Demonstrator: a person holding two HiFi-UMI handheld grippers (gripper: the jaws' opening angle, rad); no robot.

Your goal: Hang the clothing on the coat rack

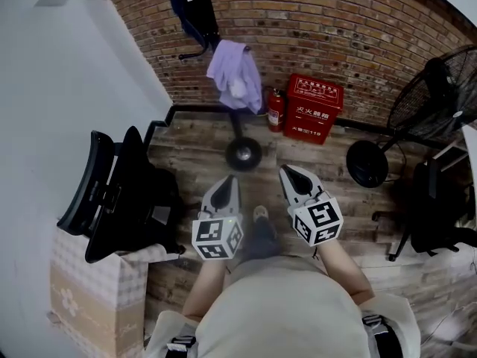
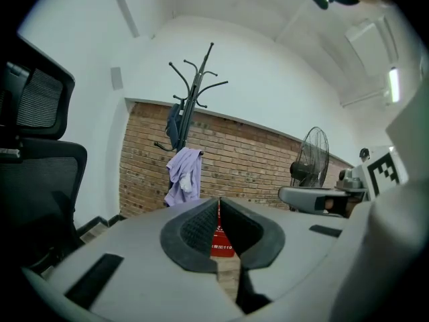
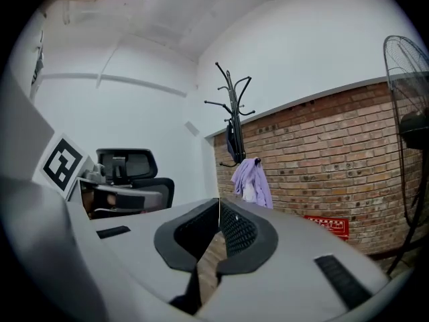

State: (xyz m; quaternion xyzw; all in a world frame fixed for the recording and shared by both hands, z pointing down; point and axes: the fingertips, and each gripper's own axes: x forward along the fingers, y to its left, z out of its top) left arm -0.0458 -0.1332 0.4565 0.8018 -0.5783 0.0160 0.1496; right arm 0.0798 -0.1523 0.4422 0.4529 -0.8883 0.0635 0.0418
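This is a plain, workaday office room. A black mesh-backed swivel office chair (image 1: 119, 192) stands against the white painted wall (image 1: 67, 80). A black metal coat rack (image 1: 244, 154) rises before the exposed red brick wall (image 1: 358, 28), with a red fire extinguisher (image 1: 276, 110) and a red metal fire-equipment box (image 1: 314, 109) beside it. A black pedestal fan (image 1: 436, 95) stands on the wood-plank floor (image 1: 194, 136).

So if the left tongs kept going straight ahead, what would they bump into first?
Probably the red box by the brick wall: it shows right in the slit of the shut left tongs. The coat rack stands left of that line. Depth is hard to judge.
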